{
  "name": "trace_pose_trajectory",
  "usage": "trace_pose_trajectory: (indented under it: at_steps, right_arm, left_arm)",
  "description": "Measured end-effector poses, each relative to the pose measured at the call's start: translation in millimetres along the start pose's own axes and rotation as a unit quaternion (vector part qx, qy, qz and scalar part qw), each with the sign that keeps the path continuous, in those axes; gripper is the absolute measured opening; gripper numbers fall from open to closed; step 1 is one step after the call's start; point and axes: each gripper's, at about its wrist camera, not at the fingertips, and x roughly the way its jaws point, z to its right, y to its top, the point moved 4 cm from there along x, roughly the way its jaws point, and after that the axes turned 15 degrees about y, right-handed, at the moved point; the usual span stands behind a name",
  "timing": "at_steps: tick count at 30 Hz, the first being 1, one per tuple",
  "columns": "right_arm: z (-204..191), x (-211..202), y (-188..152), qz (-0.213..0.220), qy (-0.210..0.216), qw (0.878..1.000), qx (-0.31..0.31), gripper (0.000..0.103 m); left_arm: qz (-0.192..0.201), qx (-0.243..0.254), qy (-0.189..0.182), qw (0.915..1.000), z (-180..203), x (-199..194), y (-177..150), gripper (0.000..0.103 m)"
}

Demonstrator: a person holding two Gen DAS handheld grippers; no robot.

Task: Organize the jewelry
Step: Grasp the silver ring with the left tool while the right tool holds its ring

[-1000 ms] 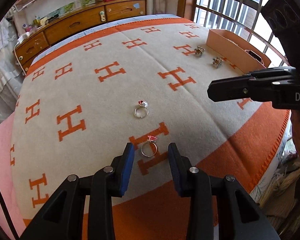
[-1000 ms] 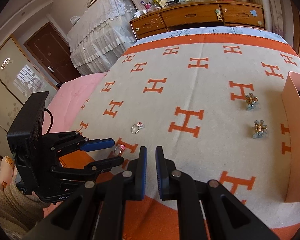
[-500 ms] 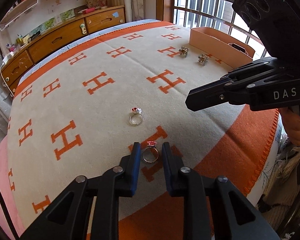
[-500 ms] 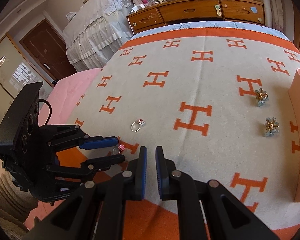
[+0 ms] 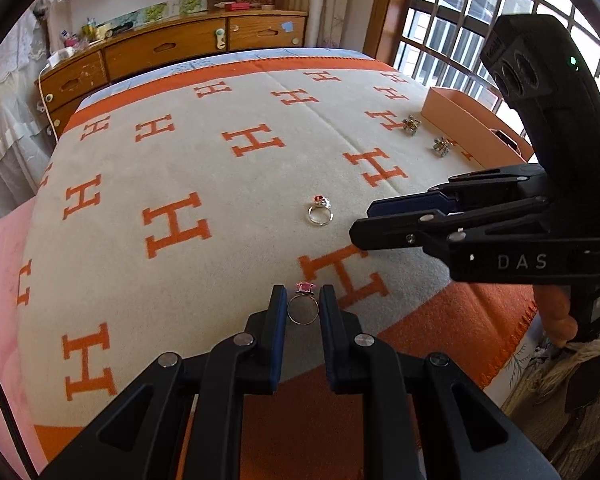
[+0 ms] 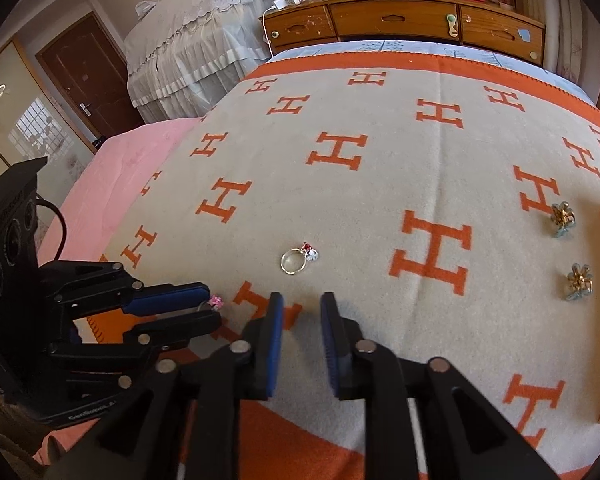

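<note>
Jewelry is still scattered over the bed's blanket (image 5: 228, 200), beige with orange H marks. Nearest, the left gripper (image 5: 303, 307) has its fingers clamped on the band of a pink-stone ring (image 5: 303, 305), the stone poking out past the tips. Just to its right, the right gripper (image 6: 301, 312) has its fingers apart, having just been opening, with nothing between them; they hover low over the blanket short of a second ring (image 6: 297, 258), silver with a red stone, lying flat a little farther out. Well beyond, two small gold flower-shaped pieces (image 6: 577, 281) sit near the wall of an open orange box (image 5: 456, 114) at the far right edge of the bed.

The step in hand looks like picking up both rings. Next, I'd judge, the right fingers must straddle the second ring's thin band and close, and then both rings need carrying across to the box.
</note>
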Motion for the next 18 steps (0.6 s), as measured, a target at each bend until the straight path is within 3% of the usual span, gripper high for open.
trace_pose_trajectory:
  at_steps: [7,18]
  right_arm:
    - [-11,17,10,0.017,-0.029,0.999,-0.021,0.039]
    - [-28,34,14,0.017,-0.1,0.992,-0.073,0.039]
  left_arm:
    - [0.013,-0.065,-0.006,0.9978,-28,-13,-5,0.014]
    - [0.012,-0.114,-0.035,0.9927,-48,-15,-11,0.014]
